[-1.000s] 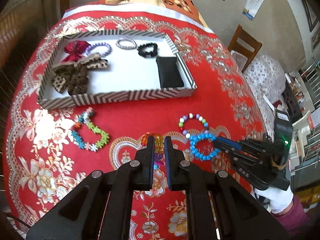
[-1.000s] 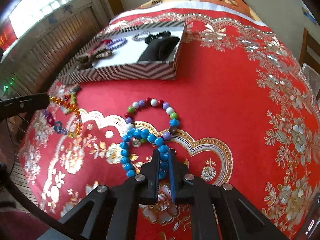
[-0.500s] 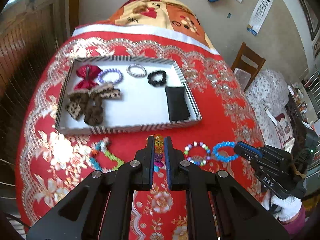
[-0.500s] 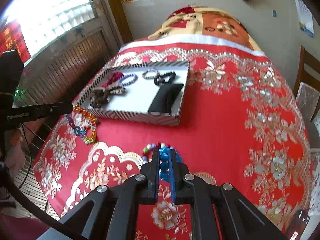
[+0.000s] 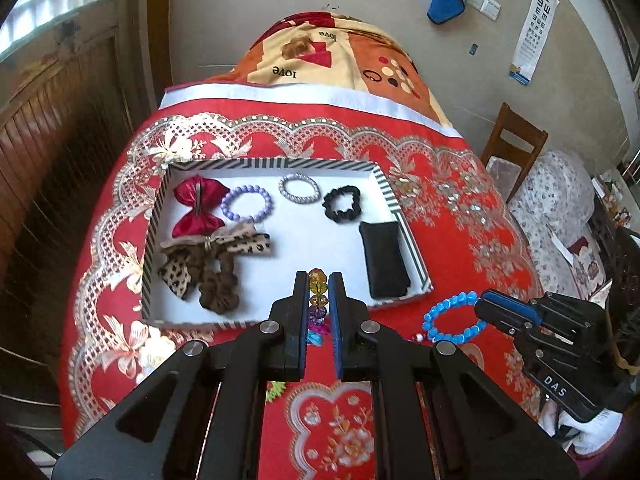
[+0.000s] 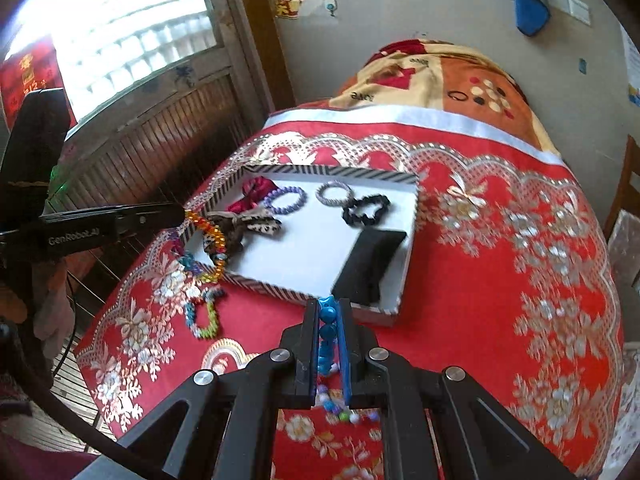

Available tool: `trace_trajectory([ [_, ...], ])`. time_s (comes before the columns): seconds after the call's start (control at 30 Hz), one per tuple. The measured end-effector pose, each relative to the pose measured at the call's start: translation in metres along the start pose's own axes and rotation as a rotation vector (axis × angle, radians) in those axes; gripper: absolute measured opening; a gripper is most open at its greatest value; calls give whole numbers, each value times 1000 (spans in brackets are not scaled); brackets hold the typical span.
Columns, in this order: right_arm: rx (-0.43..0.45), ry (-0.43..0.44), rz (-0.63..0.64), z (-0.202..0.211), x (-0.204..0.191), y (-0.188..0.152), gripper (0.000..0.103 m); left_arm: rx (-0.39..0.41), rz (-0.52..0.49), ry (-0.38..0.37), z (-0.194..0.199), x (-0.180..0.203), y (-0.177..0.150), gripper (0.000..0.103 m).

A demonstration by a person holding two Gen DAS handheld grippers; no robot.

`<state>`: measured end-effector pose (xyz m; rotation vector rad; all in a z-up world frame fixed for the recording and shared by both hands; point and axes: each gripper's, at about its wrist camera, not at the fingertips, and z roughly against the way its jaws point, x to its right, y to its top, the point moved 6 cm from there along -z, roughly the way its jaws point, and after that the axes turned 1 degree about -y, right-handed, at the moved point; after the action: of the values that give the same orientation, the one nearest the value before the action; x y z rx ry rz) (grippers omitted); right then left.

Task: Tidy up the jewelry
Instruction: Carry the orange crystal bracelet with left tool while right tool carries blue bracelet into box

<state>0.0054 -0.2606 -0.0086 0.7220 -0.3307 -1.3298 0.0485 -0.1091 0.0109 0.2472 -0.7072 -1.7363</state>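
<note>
We start at the left side of the left wrist view, where the striped tray (image 5: 154, 216) sits on the red tablecloth (image 5: 460, 216). At its 10 o'clock corner lies a red bow (image 5: 199, 210), and just below that, toward 8 o'clock, a leopard-print bow (image 5: 208, 250) lies against a brown scrunchie (image 5: 218, 286). Moving right along the far edge, we see a purple bead bracelet (image 5: 247, 203), a silver bracelet (image 5: 300, 188) and a black scrunchie (image 5: 342, 203). A black pouch (image 5: 384, 258) lies along the tray's 3 o'clock wall.

At 6 o'clock from the tray, our left gripper (image 5: 318, 280) is pinched on a multicolored crystal bracelet (image 5: 317, 294); in the right wrist view that bracelet (image 6: 210, 240) hangs in the air from the fingertips, in front of the tray's near left corner. Below it in that view, a green and blue bracelet (image 6: 204, 316) lies on the cloth.

Farther right, at 4 o'clock from the tray, our right gripper (image 5: 482, 306) clamps a blue bead bracelet (image 5: 452, 320), held clear above the cloth. In its own view the jaws press the blue beads (image 6: 328, 328) between them, just at the tray's near wall. A mixed-color bead bracelet (image 6: 348, 412) lies on the cloth under that gripper.
</note>
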Motion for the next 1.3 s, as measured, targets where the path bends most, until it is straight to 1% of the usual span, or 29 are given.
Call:
trace_trajectory([
  [0.33,-8,23,20,-29,-13,30,8,-10,2,22,-20,-15,21,8],
  [0.63,-16,34,21,-51,-16,48,8,-24,1,27,-38,-24,36,8],
  [0.83,-38,42,7,-73,-14,56,8,-44,13,9,-53,-25,43,8],
  [0.97,-62,51,-6,-89,-12,59,8,-69,32,-24,-68,-23,48,8],
  [1.13,-95,69,-21,-113,-13,64,8,-108,52,-34,-91,-26,45,8],
  [1.3,-142,60,-35,-145,-4,64,8,-154,82,7,-113,-47,32,8],
])
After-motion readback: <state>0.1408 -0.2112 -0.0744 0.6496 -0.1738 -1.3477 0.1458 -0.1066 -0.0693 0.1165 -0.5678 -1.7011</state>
